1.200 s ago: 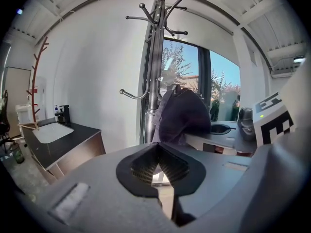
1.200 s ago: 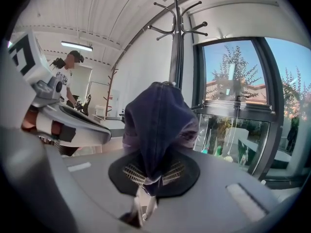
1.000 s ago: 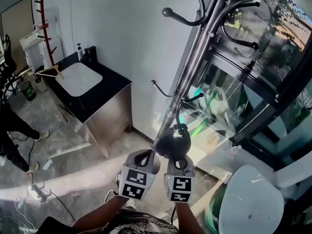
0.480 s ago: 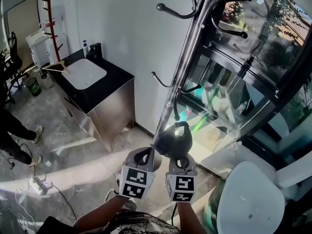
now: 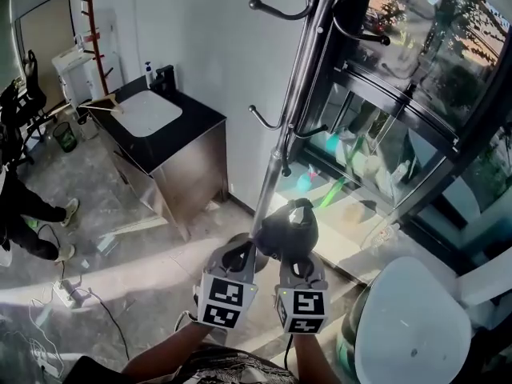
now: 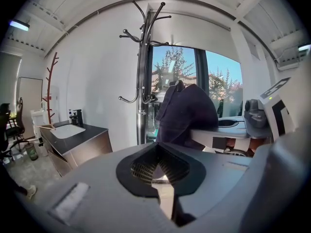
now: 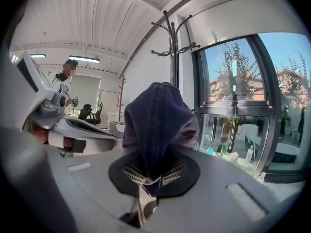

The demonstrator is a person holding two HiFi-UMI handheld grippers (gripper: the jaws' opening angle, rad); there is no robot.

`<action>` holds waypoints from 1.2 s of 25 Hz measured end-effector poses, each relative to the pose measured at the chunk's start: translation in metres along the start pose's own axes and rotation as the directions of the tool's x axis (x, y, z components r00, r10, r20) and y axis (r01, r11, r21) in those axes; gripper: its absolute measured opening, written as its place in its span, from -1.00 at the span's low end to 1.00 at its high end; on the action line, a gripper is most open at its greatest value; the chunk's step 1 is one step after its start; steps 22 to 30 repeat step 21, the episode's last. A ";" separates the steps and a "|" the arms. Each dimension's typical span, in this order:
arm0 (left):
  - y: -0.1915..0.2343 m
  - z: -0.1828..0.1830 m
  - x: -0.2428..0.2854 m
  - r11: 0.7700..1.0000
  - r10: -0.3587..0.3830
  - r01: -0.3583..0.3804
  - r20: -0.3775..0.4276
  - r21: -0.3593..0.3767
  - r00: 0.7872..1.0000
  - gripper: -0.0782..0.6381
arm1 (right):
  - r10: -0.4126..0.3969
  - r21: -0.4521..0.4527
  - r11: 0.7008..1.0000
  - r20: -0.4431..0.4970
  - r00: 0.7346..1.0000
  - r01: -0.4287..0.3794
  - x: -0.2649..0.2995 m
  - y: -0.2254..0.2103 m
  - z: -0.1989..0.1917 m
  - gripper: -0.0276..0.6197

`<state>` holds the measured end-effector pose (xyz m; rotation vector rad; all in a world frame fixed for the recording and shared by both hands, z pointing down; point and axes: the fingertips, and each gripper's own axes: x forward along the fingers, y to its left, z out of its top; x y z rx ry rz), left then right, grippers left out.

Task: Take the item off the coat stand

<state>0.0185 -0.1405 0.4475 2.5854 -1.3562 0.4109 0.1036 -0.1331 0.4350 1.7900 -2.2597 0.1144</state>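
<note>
Office-like workspace, black sink counter [image 5: 194, 131], office chairs [image 7: 91, 112], metal coat stand [image 6: 142, 106], big window wall [image 5: 416, 94]

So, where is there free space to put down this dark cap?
For the dark cap, the black counter is bare right of the white sink. The white rounded surface near the window is bare too. The left floor is crowded: cables, a person's legs.

Cap [image 7: 158, 125] between right gripper [image 7: 154, 171] jaws; coat stand [image 5: 298, 126] just beyond the jaws; sink counter [image 5: 192, 128] well left of them.
</note>
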 end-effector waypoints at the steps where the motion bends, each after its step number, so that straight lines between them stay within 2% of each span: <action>1: -0.003 -0.001 -0.002 1.000 0.003 -0.003 0.001 0.001 1.000 -0.78 | 0.004 0.000 1.000 0.003 1.000 -0.004 -0.004 0.000 -0.001 -0.86; 17: -0.040 -0.004 -0.019 1.000 0.006 -0.006 0.022 0.025 1.000 -0.78 | 0.001 0.000 1.000 0.032 0.999 -0.001 -0.045 -0.011 -0.007 -0.86; 30: -0.044 -0.003 -0.018 0.999 0.003 -0.004 0.027 0.034 1.000 -0.78 | -0.003 0.002 1.000 0.037 0.999 0.003 -0.047 -0.015 -0.008 -0.86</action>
